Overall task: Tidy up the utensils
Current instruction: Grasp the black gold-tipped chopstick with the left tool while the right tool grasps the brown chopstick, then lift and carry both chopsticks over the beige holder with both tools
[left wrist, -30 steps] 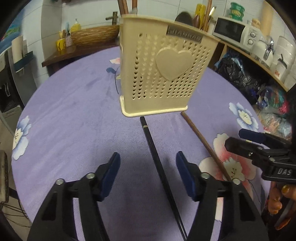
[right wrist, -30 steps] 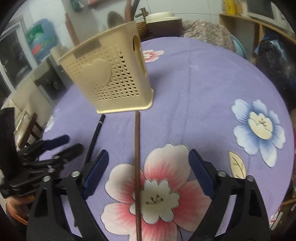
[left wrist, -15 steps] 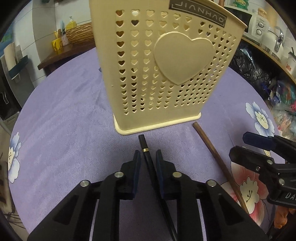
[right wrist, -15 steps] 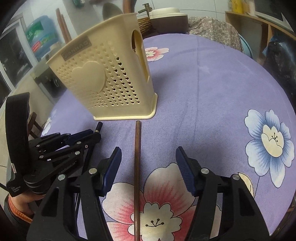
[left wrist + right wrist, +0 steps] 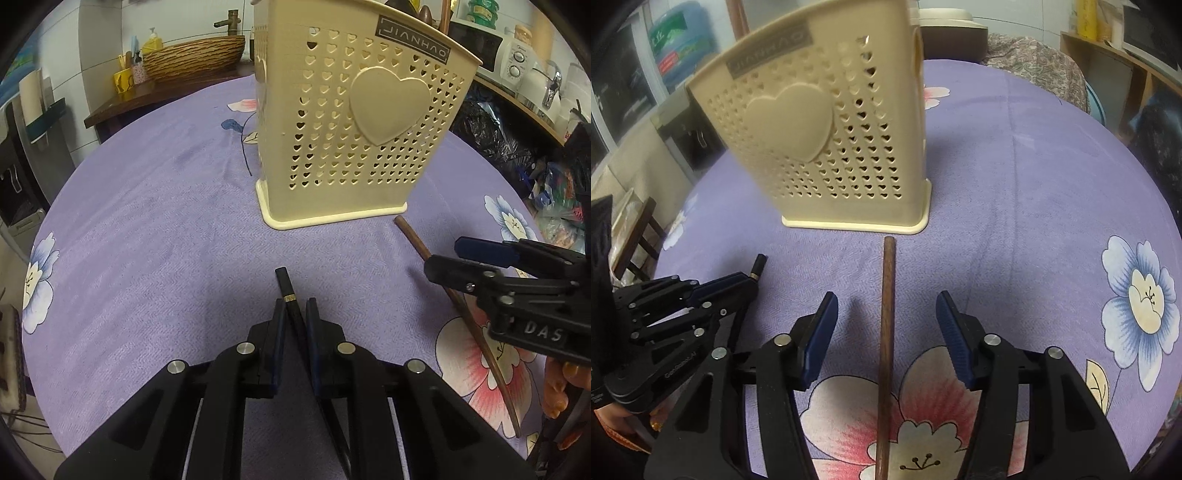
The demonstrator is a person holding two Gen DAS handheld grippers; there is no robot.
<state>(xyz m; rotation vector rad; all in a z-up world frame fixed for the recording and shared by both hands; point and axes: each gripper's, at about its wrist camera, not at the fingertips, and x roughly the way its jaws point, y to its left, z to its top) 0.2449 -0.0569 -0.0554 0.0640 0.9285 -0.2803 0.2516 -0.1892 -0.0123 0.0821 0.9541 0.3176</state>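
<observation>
The left gripper (image 5: pixel 294 312) has clamped down on the black chopstick (image 5: pixel 285 282), where a second ago its fingers stood wide on either side of it. The tip with the gold band pokes out just past the pads, pointing at the utensil holder (image 5: pixel 354 122). From half a second ago the holder looks a little farther off in the left view, so the gripper has likely pulled back; whether the stick has left the tablecloth (image 5: pixel 155 229) is hard to say from here.

Over on the right side, the right gripper (image 5: pixel 886 332) is half open, narrower than a second ago, straddling the brown chopstick (image 5: pixel 888 295) without touching it. That stick lies flat on the cloth, its end just short of the holder's base.

So one stick is secured, and the other looks about to be pinched. Next, I'd judge, both go into the holder's open top.
</observation>
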